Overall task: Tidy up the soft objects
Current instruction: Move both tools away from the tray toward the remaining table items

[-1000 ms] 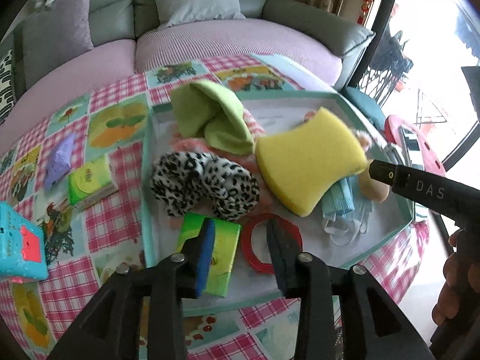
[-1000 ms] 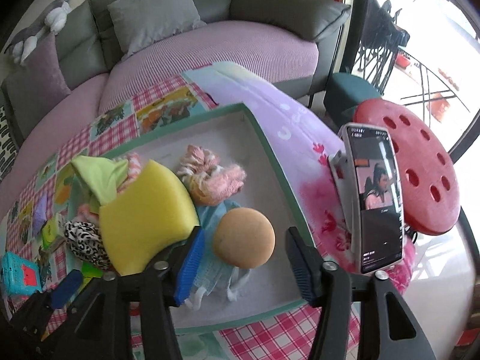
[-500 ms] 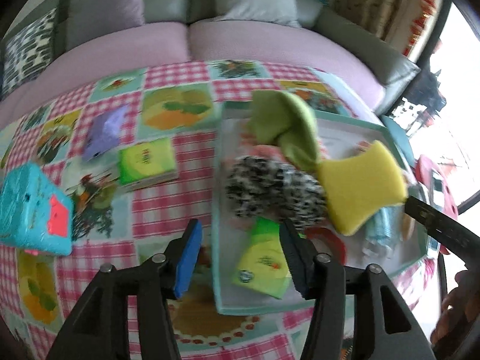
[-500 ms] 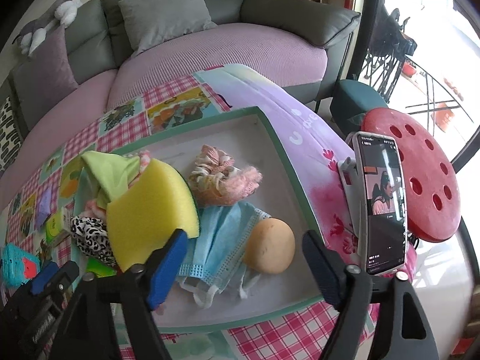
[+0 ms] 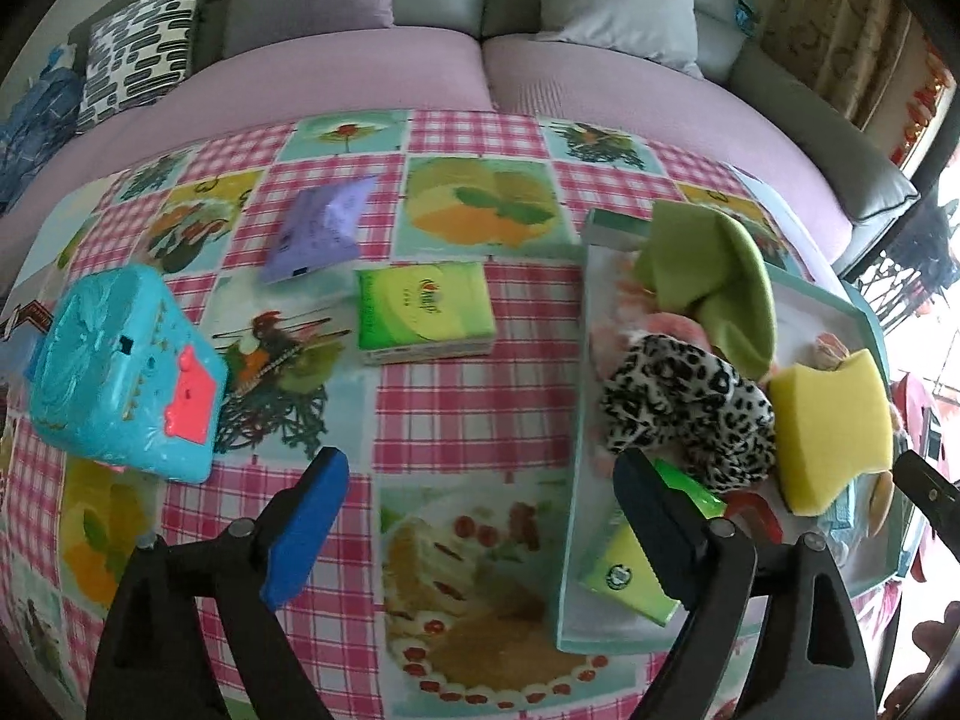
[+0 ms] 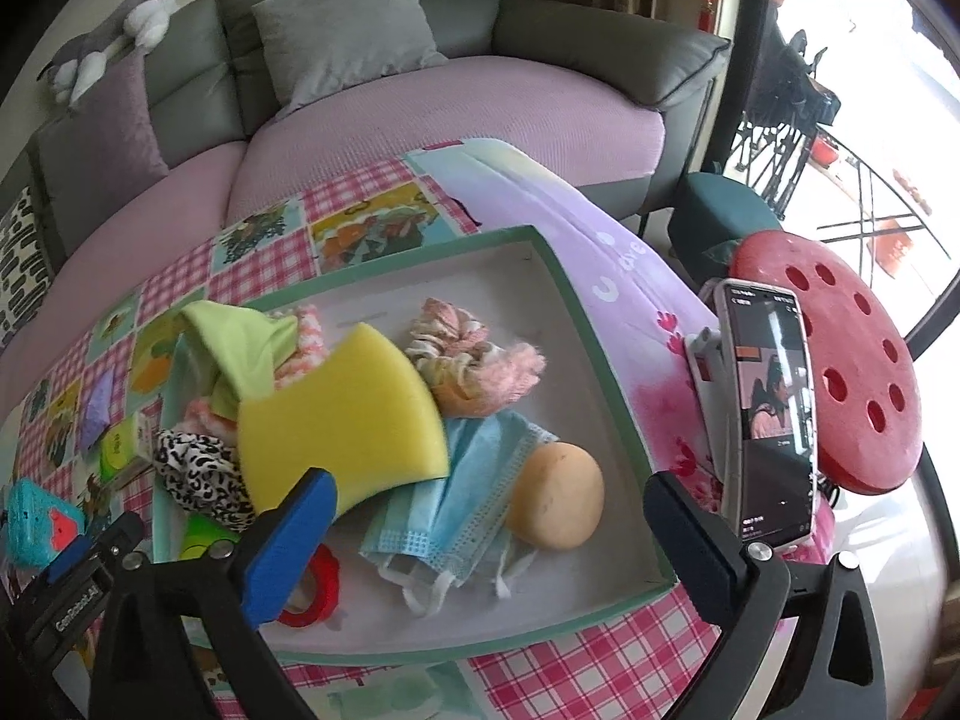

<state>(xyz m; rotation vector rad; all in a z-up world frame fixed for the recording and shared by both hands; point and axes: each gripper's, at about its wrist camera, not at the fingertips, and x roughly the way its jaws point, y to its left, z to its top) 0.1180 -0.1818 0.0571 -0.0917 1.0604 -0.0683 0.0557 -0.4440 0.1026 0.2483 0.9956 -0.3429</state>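
The teal-rimmed tray [image 6: 600, 372] holds a yellow sponge [image 6: 342, 420], a green cloth [image 6: 240, 348], a leopard-print piece [image 6: 192, 474], pink yarn [image 6: 474, 354], blue face masks [image 6: 456, 498] and a tan ball [image 6: 555, 495]. My right gripper [image 6: 492, 546] hovers over the tray's near side, its jaws opening wide. The ball lies free between and beyond them, untouched. My left gripper [image 5: 480, 534] hangs over the checked tablecloth just left of the tray [image 5: 576, 420], jaws opening, nothing between them. A green tissue pack [image 5: 423, 312] and a purple packet [image 5: 321, 228] lie on the cloth.
A teal toy box [image 5: 120, 372] sits at the table's left. Another green pack [image 5: 624, 570] and a red ring [image 6: 312, 588] lie in the tray's near corner. A phone [image 6: 768, 420] stands on a holder right of the tray, beside a red stool [image 6: 840, 360]. A sofa runs behind the table.
My left gripper swung left from above the tray to above the tablecloth and its jaws spread. The right jaws widened and drew back from the tan ball, which now rests in the tray.
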